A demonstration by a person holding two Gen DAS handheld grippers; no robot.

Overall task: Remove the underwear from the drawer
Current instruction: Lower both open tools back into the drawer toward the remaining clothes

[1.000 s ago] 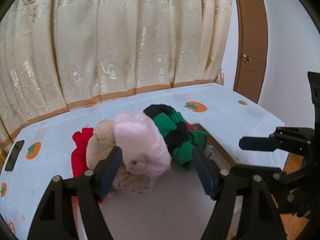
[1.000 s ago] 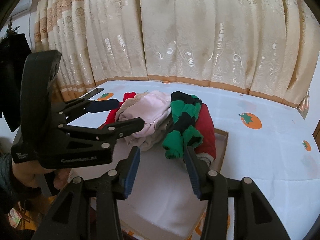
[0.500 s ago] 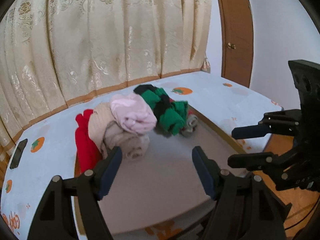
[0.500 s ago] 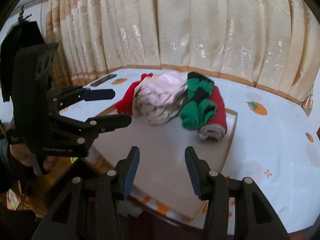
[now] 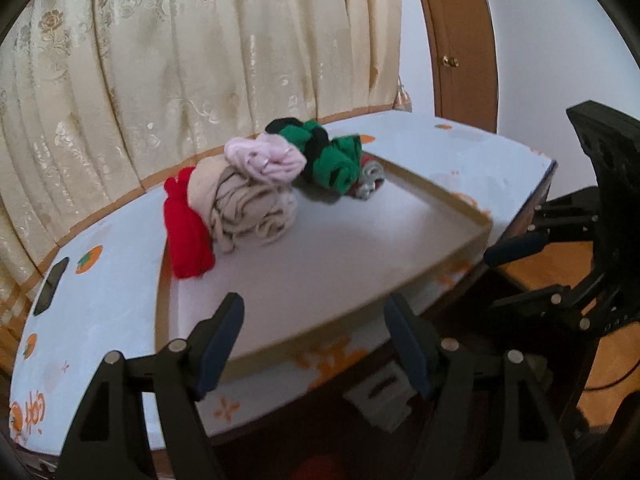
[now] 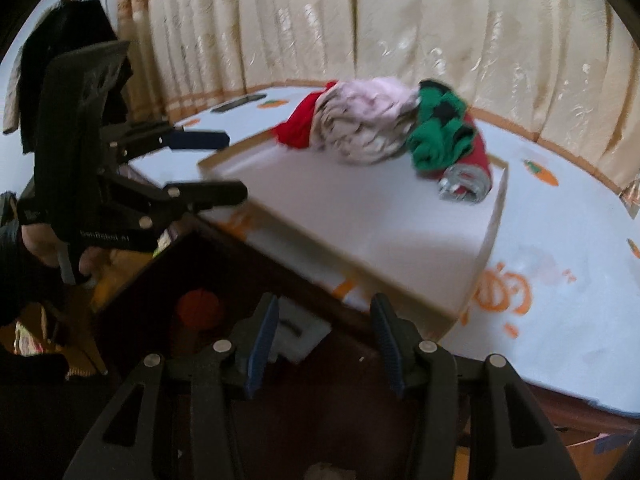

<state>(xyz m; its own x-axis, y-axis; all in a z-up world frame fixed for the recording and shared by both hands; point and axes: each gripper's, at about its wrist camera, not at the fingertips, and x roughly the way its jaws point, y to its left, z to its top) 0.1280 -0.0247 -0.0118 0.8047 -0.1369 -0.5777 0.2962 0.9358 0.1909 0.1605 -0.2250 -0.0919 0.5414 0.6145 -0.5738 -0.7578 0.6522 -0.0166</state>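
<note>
Both my grippers, left gripper (image 5: 314, 340) and right gripper (image 6: 324, 338), jaws wide, empty; rolled underwear pile (image 5: 256, 188) lies ahead at tray's (image 5: 448, 196) far end, left gripper nearer.

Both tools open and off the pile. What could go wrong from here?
1. The pile is tangled rolls; pinching the pink roll may drag the green one along.
2. The tray overhangs the table edge; a push could shift it.
3. The left tool and right tool sit close and might collide.

Two angled views, shared clothes pile (image 5: 256, 188)
</note>
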